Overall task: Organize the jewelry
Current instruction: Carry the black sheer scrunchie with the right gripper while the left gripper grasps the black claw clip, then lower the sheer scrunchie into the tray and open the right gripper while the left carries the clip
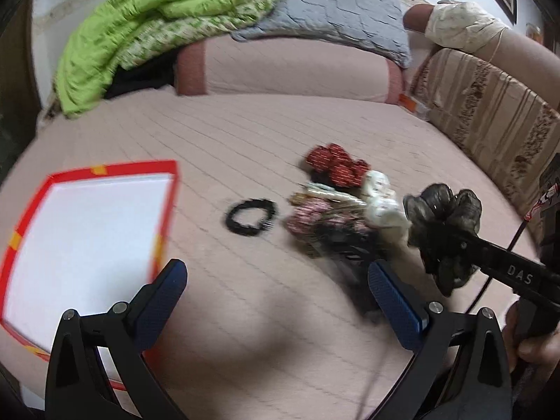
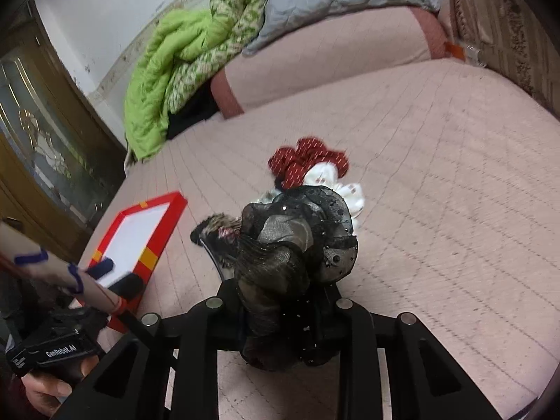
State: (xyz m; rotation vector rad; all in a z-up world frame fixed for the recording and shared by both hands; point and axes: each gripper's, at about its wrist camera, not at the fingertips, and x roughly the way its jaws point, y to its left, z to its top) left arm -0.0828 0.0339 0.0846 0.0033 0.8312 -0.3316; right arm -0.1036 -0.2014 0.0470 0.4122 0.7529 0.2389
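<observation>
My right gripper (image 2: pixel 280 290) is shut on a black and grey mesh scrunchie (image 2: pixel 294 245), which bulges over and hides its fingers. The left wrist view shows that gripper (image 1: pixel 442 238) reaching in from the right with the scrunchie (image 1: pixel 437 199) raised above the pile. On the pink bed lie a red scrunchie (image 1: pixel 336 166), a white one (image 1: pixel 381 199), a pink floral one (image 1: pixel 315 213) and a black beaded ring (image 1: pixel 250 215). A red box with a white inside (image 1: pixel 133 167) sits at the left. Low over the bed, my left gripper (image 1: pixel 280 280) is open with nothing between its blue pads.
A green quilt (image 1: pixel 157 24), a grey pillow (image 1: pixel 343 10) and a pink bolster (image 1: pixel 290 70) lie at the head of the bed. A striped headboard (image 1: pixel 490 115) runs along the right. A wooden cabinet (image 2: pixel 42 133) stands beyond the bed's left edge.
</observation>
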